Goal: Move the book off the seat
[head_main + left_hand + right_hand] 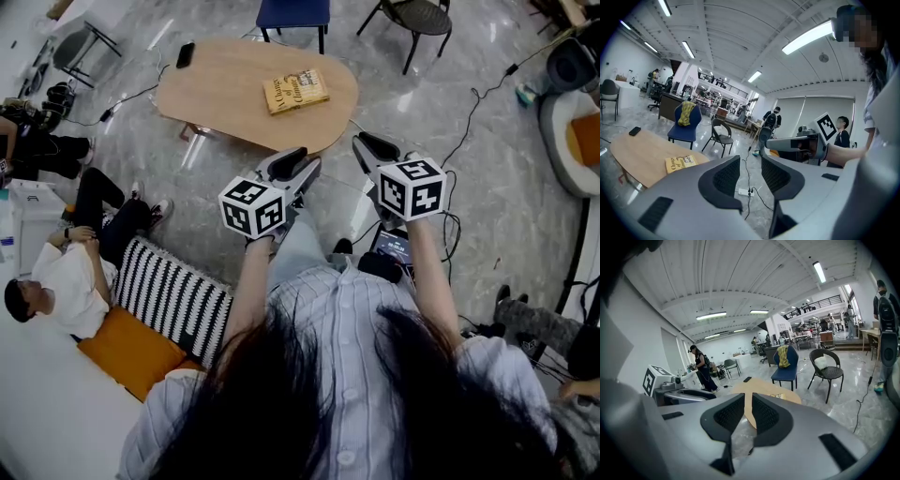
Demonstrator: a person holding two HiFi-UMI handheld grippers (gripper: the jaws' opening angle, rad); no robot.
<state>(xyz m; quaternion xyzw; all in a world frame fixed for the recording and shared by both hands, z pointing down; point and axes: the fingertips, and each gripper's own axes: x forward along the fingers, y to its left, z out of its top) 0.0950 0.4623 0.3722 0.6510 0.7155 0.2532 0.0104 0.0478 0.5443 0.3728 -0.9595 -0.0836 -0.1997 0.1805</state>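
The yellow book [295, 91] lies flat on the oval wooden table [225, 94], near its right end; it also shows in the left gripper view as the book [680, 163] and small in the right gripper view as the book [778, 395]. Both grippers hang in the air short of the table, side by side and pointing toward it. My left gripper [292, 159] is open with nothing between its jaws [750, 171]. The right gripper [373, 145] has its jaws nearly together and empty [748, 408]. Neither touches the book.
A dark phone [186, 54] lies at the table's left end. Behind the table stand a blue chair [293, 13] and a black chair [417, 17]. A person [66, 272] sits on the floor at left beside a striped cushion [173, 295]. Cables [473, 103] cross the floor.
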